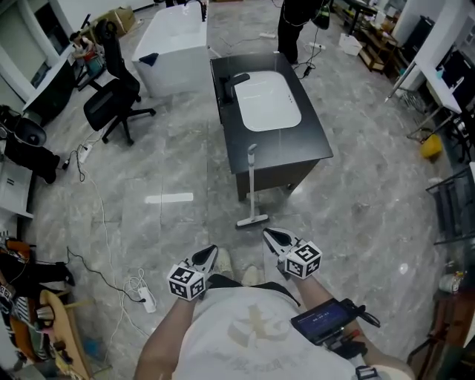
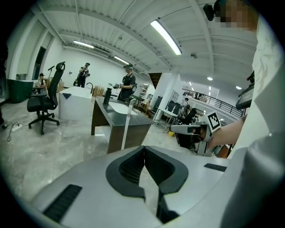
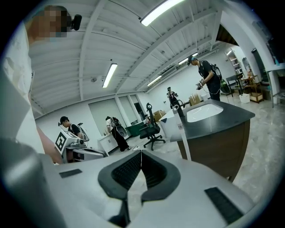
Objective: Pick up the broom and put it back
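The broom (image 1: 252,189) stands upright with its white handle leaning on the front of a dark counter (image 1: 315,126); its flat head (image 1: 252,220) rests on the floor. My left gripper (image 1: 211,253) and right gripper (image 1: 269,235) hover just short of the broom head, both shut and empty, apart from the broom. In the left gripper view the shut tips (image 2: 144,149) point toward the handle (image 2: 126,129), which is right of centre in the right gripper view (image 3: 182,138), beyond those tips (image 3: 141,153).
A white sink basin (image 1: 267,100) with a dark faucet sits in the counter. A black office chair (image 1: 111,93) and a white tub (image 1: 174,48) stand at the back left. Cables and a power strip (image 1: 146,299) lie on the floor at left. A person (image 1: 297,22) stands behind the counter.
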### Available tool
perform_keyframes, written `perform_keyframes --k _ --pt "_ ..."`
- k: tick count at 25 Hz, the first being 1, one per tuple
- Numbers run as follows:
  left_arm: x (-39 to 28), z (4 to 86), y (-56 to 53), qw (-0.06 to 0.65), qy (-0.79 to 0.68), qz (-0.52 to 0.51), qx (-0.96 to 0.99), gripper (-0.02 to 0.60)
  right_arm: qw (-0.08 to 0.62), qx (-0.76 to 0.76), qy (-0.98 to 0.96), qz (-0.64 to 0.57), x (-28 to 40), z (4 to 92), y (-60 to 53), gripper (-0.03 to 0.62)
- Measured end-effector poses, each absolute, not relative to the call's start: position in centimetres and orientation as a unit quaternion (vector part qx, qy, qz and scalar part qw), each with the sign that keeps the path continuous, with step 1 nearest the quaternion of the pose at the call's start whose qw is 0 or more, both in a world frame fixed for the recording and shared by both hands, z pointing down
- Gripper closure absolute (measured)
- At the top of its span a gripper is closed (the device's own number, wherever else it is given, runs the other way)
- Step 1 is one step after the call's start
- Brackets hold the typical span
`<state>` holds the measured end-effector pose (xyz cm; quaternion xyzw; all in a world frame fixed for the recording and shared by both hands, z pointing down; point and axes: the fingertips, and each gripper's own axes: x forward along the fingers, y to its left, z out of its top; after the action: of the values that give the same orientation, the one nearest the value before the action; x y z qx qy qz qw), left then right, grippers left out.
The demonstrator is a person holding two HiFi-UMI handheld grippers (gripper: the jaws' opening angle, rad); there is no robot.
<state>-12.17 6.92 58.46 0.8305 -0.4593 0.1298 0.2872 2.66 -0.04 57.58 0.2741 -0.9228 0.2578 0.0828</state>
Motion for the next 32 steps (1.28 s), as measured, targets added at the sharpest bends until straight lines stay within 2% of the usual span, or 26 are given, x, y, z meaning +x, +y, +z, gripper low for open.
perform_keyframes --k 16,32 --pt "-12.5 59.6 -3.5 0.283 -0.401 0.124 0.863 0.569 0.119 0.361 -0.885 0.271 3.4 59.6 -8.4 0.576" --pt "-18.7 59.8 -9.6 0.289 -0.394 0.116 0.865 0.569 0.135 0.435 -0.849 0.268 0.8 60.5 -17.0 0.574"
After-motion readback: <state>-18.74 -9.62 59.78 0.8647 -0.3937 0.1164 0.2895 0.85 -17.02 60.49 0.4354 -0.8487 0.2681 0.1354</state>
